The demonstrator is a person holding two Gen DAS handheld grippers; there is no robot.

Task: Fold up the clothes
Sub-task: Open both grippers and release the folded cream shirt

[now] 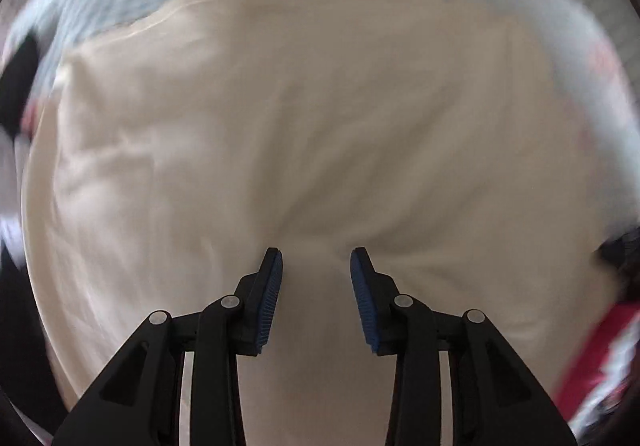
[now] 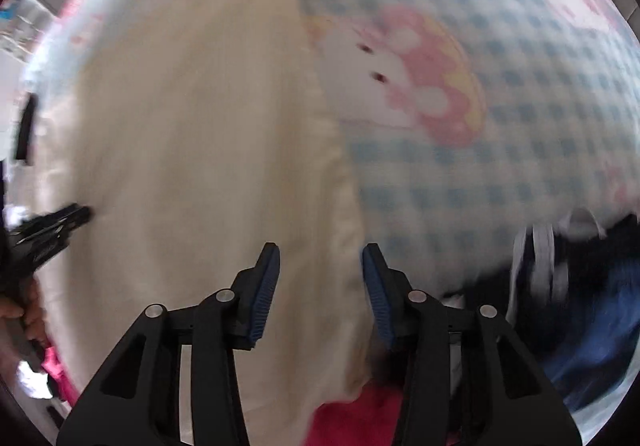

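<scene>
Between our left gripper's [image 1: 316, 262] spread blue pads we see only the cream garment [image 1: 280, 126] lying flat on the checked cartoon bedsheet [image 2: 500, 118], while our right gripper [image 2: 322, 260], also spread and holding nothing, hangs over its right edge.

Both tongs, the left tongs [image 1: 316, 258] and the right tongs [image 2: 321, 254], are matte black plastic linkages at the bottom of each frame, each arm pinned with two round silver rivets. Their fingers [image 1: 269, 298] carry ribbed blue pads on the inner faces. At the left edge of the right wrist view, a bare hand [image 2: 28, 312] shows no sleeve.
</scene>
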